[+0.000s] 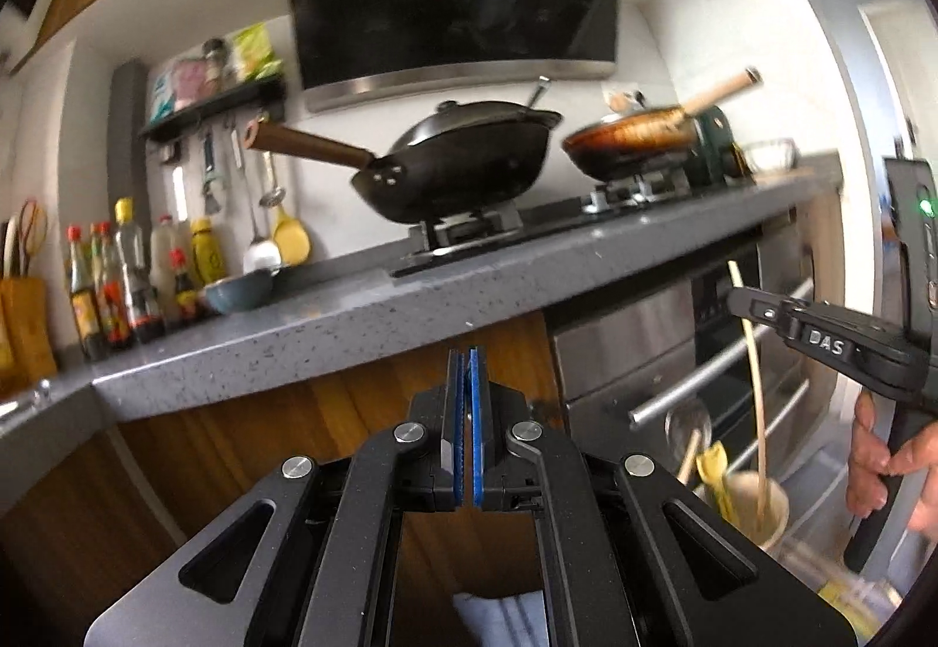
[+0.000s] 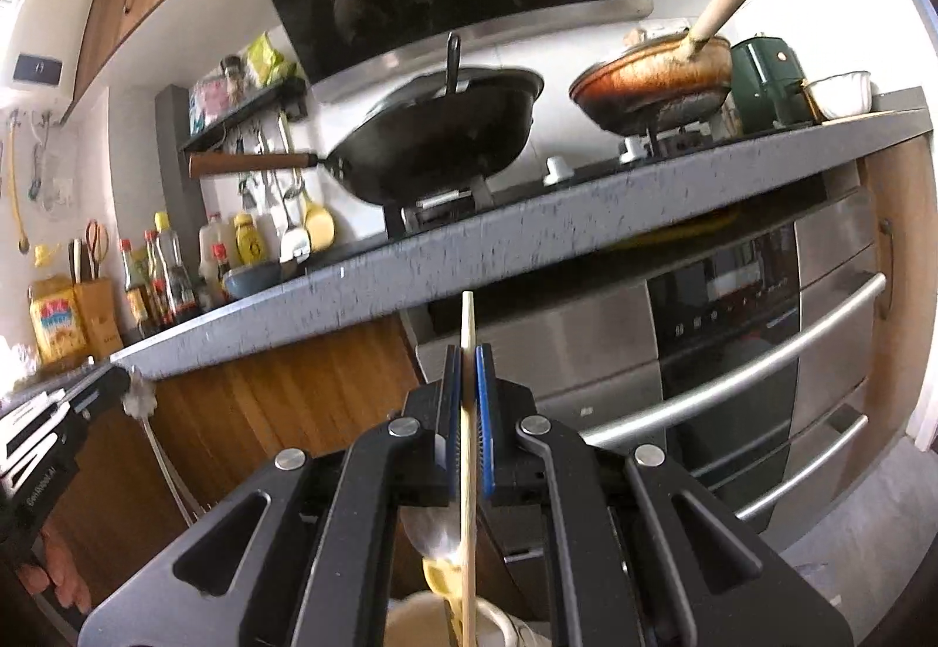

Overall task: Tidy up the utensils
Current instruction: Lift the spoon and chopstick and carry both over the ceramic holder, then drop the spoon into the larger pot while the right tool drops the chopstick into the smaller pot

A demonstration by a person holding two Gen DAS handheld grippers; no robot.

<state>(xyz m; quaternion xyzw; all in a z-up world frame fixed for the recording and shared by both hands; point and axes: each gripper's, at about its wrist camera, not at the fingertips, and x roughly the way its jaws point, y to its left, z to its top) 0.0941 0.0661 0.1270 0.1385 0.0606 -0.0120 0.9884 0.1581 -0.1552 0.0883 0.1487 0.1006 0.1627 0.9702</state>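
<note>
Chopstick (image 2: 467,471) looks light, stiff and thin, likely bamboo, smooth enough to slip or pivot if pinched loosely; a hold near its upper part, as now, seems right. It stands nearly upright at centre of the right wrist view, pinched by the right gripper (image 2: 468,377), its lower end in the cup (image 2: 410,623) at bottom centre, beside a spoon (image 2: 434,535). The left gripper (image 1: 464,383) is pressed together on nothing, level, pointing at the bench (image 1: 352,319) edge.

Black wok (image 1: 463,160) sits on the desk (image 1: 363,319), crusty brown pan (image 1: 633,134) right of it, sauce bottles (image 1: 123,289) far left, steel oven (image 2: 727,348) below.
</note>
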